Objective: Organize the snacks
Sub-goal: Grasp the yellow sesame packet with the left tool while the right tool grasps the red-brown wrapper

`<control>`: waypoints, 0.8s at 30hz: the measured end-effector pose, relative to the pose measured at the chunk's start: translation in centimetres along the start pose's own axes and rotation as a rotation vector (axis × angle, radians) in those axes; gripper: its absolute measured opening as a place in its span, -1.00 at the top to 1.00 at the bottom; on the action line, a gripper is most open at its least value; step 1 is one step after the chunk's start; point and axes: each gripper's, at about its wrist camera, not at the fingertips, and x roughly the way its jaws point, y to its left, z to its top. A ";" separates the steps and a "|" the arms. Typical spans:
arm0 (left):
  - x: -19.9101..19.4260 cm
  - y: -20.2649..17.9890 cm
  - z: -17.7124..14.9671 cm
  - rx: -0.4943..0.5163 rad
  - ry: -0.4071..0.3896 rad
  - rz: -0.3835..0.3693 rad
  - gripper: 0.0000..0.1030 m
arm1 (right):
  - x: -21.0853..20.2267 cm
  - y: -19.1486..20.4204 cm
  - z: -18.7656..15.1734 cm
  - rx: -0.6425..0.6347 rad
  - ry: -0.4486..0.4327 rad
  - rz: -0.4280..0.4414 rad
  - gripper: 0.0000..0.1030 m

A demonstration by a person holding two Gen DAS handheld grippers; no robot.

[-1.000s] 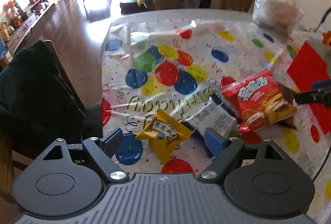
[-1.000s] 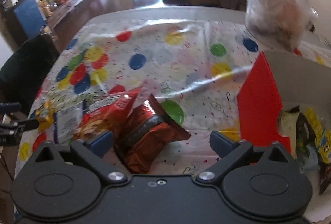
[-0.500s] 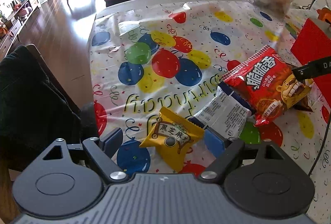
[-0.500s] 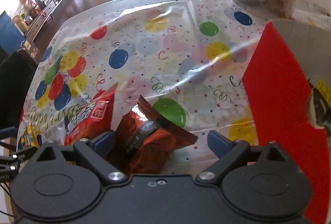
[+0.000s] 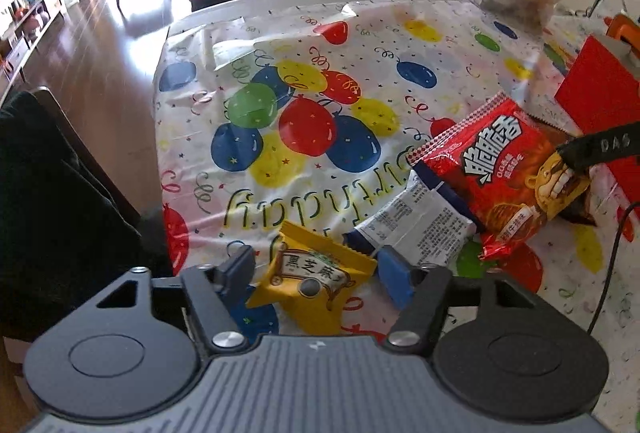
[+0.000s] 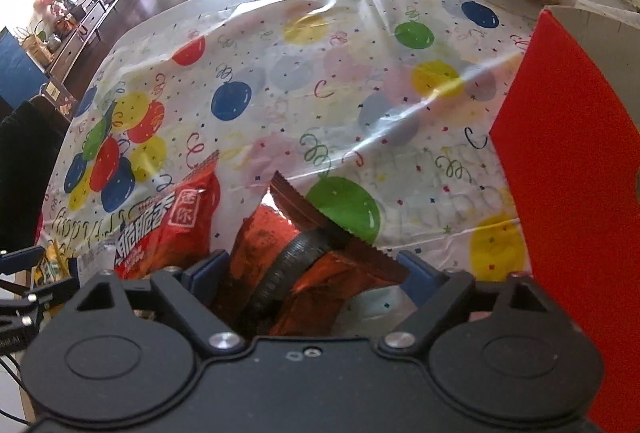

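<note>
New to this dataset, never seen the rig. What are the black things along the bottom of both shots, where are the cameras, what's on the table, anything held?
No robot here: a person holds a two-finger claw in each hand, each with a fisheye camera looking along its fingers. The black bodies below are the claws themselves.

Left view: the left claw is closing around a yellow snack packet, the pads not pressing yet. Beside it lie a white-and-blue packet and a red chip bag.

Right view: the right claw is closing around a dark orange snack bag, also ungripped. A red box stands on the right.

Everything sits on a balloon tablecloth.
</note>
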 end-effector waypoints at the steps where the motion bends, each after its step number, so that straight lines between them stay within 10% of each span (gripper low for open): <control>1: 0.0 0.0 0.0 -0.005 0.001 -0.003 -0.15 | -0.1 0.0 -0.1 -0.005 -0.004 0.004 -0.62; 24: -2.3 -1.7 -2.6 -0.195 -0.004 0.044 -0.03 | -5.1 -1.3 -2.3 -0.075 -0.129 0.022 0.00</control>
